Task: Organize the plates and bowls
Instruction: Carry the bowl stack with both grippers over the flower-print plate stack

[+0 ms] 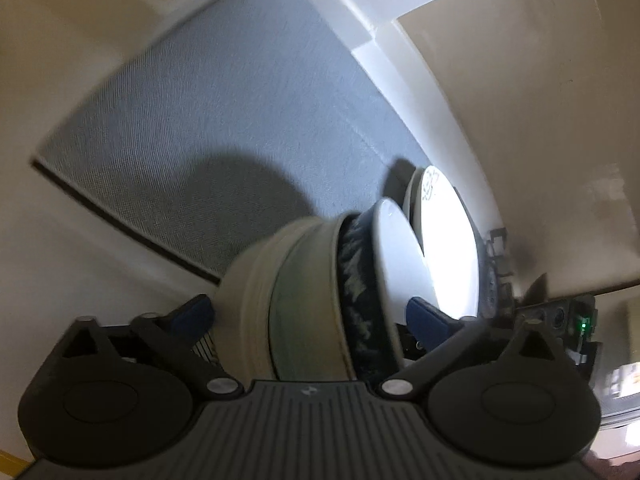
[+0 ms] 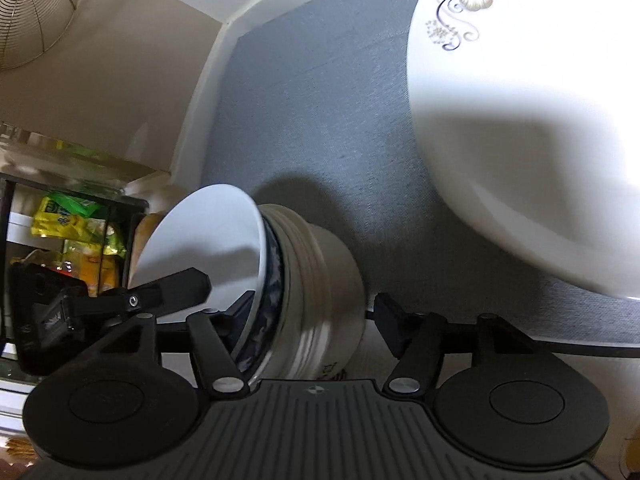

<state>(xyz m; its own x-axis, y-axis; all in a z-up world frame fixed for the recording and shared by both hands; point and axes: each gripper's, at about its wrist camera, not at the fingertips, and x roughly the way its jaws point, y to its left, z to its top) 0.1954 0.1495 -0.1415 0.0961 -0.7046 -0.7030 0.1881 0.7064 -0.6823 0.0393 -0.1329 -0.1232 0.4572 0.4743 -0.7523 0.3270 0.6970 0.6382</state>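
A nested stack of bowls (image 1: pixel 320 300) is held between both grippers above a grey mat (image 1: pixel 208 112): a cream ribbed outer bowl, a dark blue patterned one and a white inner one. My left gripper (image 1: pixel 312 312) is closed across the stack, one blue pad (image 1: pixel 424 316) inside the white bowl, the other outside the cream wall. In the right wrist view my right gripper (image 2: pixel 308 312) spans the same stack (image 2: pixel 304 280). A white flowered plate (image 2: pixel 520 120) fills the upper right there and also shows in the left wrist view (image 1: pixel 444 240).
A beige wall (image 1: pixel 520 120) and a white ledge border the mat. A wire basket (image 2: pixel 32 12) hangs at upper left. A dark shelf with yellow packets (image 2: pixel 76 232) stands at the left. The other gripper's body (image 2: pixel 80 312) reaches in from the left.
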